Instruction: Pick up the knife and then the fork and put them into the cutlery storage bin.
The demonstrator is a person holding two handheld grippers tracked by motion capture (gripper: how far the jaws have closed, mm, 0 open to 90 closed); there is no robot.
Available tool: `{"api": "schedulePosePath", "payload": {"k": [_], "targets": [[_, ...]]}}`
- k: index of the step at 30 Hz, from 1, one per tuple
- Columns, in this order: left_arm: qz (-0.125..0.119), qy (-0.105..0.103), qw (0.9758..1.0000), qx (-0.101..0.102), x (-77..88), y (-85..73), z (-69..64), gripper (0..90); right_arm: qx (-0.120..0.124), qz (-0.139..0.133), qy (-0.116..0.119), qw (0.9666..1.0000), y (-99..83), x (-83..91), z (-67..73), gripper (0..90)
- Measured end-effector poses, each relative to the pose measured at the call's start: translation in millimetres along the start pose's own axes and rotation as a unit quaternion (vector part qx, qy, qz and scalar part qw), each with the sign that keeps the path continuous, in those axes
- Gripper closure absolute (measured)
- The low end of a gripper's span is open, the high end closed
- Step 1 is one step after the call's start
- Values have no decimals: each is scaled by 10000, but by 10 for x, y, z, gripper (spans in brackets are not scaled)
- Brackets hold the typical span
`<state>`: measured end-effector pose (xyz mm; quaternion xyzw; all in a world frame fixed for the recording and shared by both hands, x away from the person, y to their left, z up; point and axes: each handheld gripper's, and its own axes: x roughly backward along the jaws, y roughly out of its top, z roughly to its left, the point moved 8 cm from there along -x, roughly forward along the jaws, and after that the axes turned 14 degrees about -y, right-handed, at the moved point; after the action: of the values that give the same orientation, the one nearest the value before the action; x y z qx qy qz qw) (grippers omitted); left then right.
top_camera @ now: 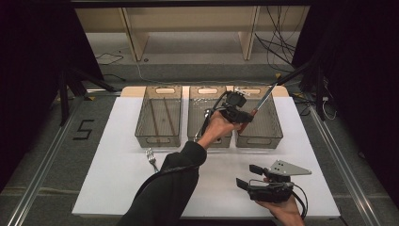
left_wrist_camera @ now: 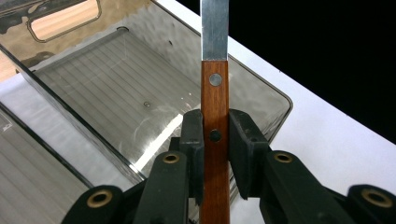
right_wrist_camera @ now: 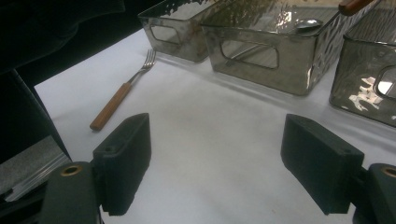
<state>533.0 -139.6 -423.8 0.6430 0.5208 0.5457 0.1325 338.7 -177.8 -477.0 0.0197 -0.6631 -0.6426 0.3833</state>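
Tongs on the left are squeezed tight on the brown wooden handle of a knife, and its shiny blade sticks up over the clear box on the right. Tongs on the right are wide open with nothing in them, low over the white bench. Near the two other clear boxes a fork with a wooden handle lies flat on the bench

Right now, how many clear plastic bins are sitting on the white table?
3, in a row at the far side: left clear smoky plastic bin, middle bin, right bin. None looks hidden.
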Motion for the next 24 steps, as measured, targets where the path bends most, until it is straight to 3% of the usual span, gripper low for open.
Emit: {"api": "schedulePosePath", "payload": {"k": [24], "targets": [[35, 47, 9997, 223, -234, -52, 99, 755, 6, -9, 43, 10000, 0, 18, 23, 253]]}}
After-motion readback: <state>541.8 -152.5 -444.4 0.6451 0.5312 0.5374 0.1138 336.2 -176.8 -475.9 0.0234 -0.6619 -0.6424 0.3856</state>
